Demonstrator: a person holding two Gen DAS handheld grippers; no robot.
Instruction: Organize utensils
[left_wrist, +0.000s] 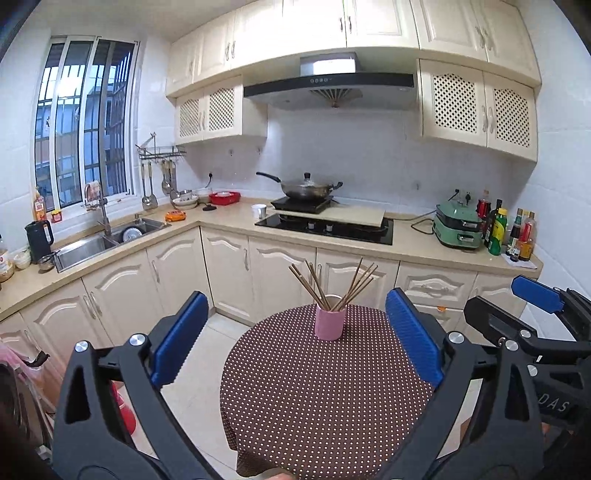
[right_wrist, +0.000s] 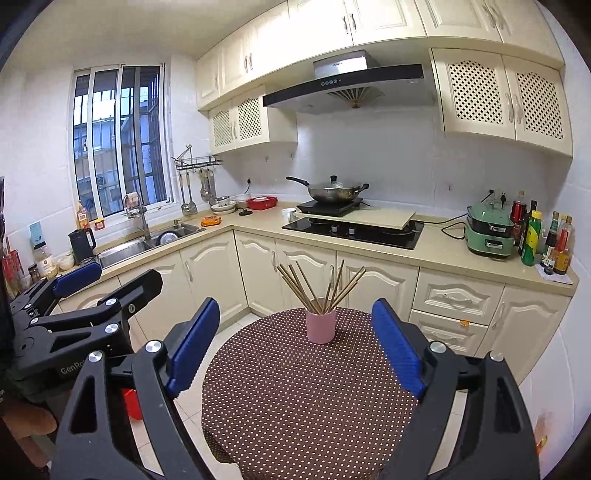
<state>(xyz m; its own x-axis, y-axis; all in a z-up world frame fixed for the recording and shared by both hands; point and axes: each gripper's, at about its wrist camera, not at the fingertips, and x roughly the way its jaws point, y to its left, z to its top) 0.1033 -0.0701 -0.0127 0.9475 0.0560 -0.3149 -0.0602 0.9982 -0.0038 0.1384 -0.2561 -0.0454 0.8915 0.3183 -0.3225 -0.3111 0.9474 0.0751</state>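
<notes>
Table top: we see the round dotted table (left_wrist: 325, 387) bare between us and the pink cup (left_wrist: 330, 322), so the approach from the near side is free.
Cup mouth: the chopsticks (left_wrist: 332, 282) fan out left and right above the rim and block a straight drop from above.
Cup flanks: cloth is bare on both sides.
Behind cup: we note the cabinet fronts (right_wrist: 295, 273) beyond the table's far edge.
</notes>
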